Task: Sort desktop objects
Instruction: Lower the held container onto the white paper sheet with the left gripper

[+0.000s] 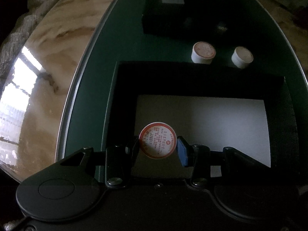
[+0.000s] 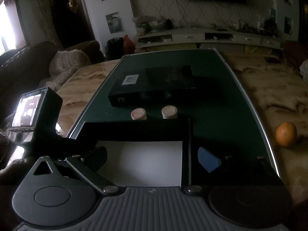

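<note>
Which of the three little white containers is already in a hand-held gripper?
The red-ringed container, clamped in the left hand-held gripper over the open box; the other two stand behind it.

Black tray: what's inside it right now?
Only the white liner of the black tray and the small bottle held in the left gripper; the near corners are hidden.

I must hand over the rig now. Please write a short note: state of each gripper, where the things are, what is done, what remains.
Left gripper: shut on a small white round jar with a red-ringed label, held over the white floor of the open black box.
Right gripper: open, empty, over the same box.
Done: nothing lies in the box yet.
Left: release this jar there; two more small white jars stand on the green mat behind the box.
</note>
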`<state>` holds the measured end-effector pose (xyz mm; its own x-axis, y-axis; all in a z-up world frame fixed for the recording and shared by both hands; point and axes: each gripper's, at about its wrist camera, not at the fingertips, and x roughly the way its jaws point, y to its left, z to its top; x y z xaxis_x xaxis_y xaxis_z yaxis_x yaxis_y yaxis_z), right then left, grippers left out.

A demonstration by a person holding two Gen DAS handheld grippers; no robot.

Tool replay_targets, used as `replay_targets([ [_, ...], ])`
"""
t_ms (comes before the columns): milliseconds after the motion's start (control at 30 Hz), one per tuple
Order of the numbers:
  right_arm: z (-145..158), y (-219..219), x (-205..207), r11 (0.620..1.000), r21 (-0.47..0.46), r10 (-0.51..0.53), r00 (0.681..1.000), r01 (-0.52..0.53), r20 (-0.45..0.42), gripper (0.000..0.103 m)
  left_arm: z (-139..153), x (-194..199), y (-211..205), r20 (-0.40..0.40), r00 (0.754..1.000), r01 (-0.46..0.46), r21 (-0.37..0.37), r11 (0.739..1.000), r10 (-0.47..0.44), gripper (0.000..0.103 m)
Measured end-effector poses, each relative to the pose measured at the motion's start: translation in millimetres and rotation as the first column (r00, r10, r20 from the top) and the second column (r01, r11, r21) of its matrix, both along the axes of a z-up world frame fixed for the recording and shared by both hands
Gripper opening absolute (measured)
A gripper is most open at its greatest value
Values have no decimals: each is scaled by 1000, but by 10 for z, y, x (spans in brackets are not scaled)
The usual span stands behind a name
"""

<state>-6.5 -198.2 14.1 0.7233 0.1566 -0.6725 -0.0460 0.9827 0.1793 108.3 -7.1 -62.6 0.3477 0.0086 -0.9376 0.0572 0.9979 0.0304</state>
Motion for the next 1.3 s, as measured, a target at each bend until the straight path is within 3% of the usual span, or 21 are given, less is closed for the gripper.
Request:
replay_targets([
  [1300,17,17,-39,1000,-3,-1,1000,1,-1,103,-198,95,-42,-42,999,11,27,1000,-10,41],
])
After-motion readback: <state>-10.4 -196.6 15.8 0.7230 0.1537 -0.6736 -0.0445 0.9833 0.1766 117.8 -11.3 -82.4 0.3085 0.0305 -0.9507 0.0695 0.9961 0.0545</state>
